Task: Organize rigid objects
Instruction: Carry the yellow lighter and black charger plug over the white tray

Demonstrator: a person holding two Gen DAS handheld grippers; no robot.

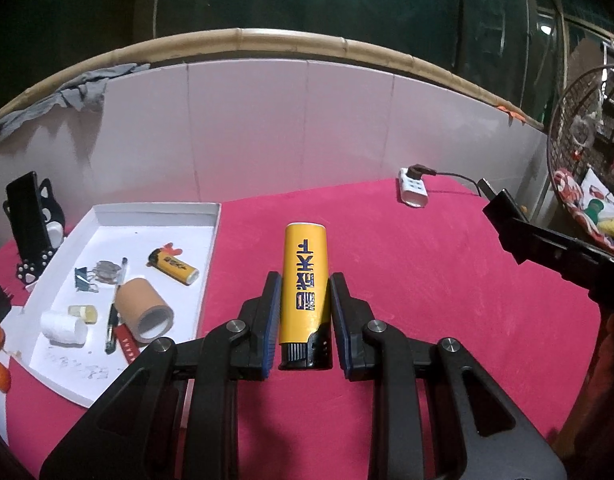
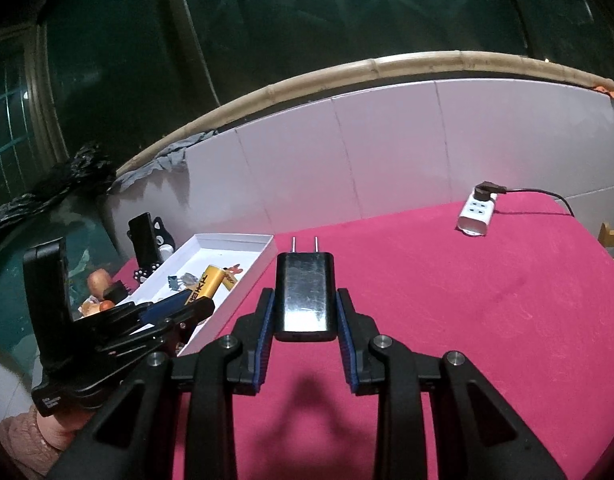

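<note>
My left gripper [image 1: 303, 282] is shut on a large yellow lighter [image 1: 304, 280] with blue lettering and a black base, held above the pink tablecloth. My right gripper [image 2: 303, 296] is shut on a black plug-in charger [image 2: 305, 292], its two metal prongs pointing away from me. To the left lies a white tray [image 1: 211, 264] holding a smaller yellow lighter [image 1: 174, 267], a brown tape roll [image 1: 145, 309], a white roll [image 1: 63, 328], binder clips [image 1: 85, 280] and a pen [image 1: 117, 308]. In the right wrist view the left gripper [image 2: 179, 306] and its lighter hang at the tray's [image 2: 243, 284] near corner.
A white power strip [image 1: 413, 187] with a black plug and cable lies at the table's far edge. A phone on a black cat stand [image 1: 37, 228] stands left of the tray. White tiled wall behind. A wire basket [image 1: 579, 152] is at the right.
</note>
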